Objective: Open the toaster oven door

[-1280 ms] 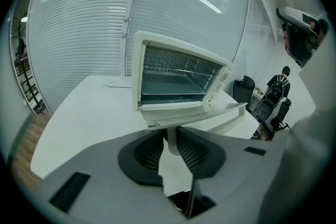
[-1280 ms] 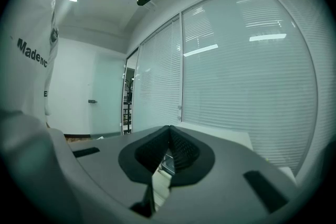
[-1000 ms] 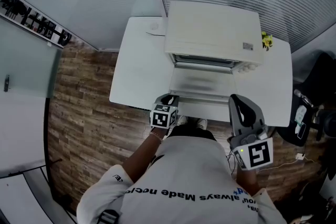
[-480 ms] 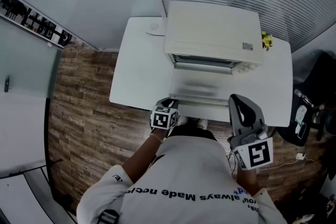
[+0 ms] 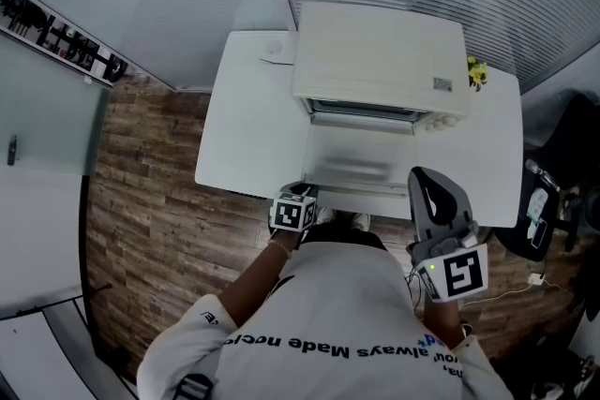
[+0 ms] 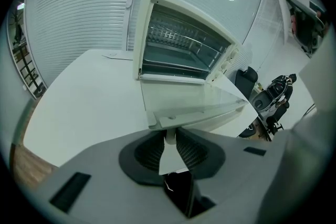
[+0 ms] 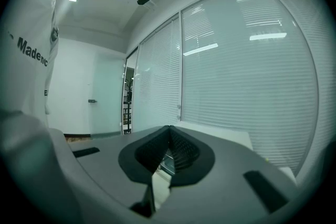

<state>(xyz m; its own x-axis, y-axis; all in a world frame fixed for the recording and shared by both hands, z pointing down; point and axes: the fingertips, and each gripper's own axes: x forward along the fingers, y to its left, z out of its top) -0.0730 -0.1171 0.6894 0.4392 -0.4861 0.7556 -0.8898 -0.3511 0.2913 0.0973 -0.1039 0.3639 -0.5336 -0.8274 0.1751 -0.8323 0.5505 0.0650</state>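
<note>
1. Head view shows the large white rectangular table (image 5: 246,122). Everything stands on it, and I am at its near edge.
2. Toward the back of the table, against the blinds, sits the boxy cream-white toaster oven (image 5: 380,47). Its mouth faces me, and I judge it heavy enough not to slide while I pull.
3. The oven's glass-panelled door with a pale frame (image 6: 181,97) hangs from a hinge along its lower edge. It already lies swung down toward me, close to flat, so I think the opening is nearly done. I expect the door to be stiff and fairly weighty, and likely to drop on its own near the end. The glass could crack if it is let fall, so it wants lowering, not releasing.
4. A pale smooth handle bar (image 6: 207,112) runs along the door's free edge and is the right place to hold. It looks slick, so a grip beside a mount is safer than one at mid-span.
5. My right gripper (image 5: 425,177) waits off the table's near edge, away from the oven. Its jaws are together with nothing between them.
6. My left gripper (image 6: 170,139) is at the handle's left end. Its jaws have just been closing a little, and they are clamped on the small white post (image 6: 170,135) under the bar.
</note>
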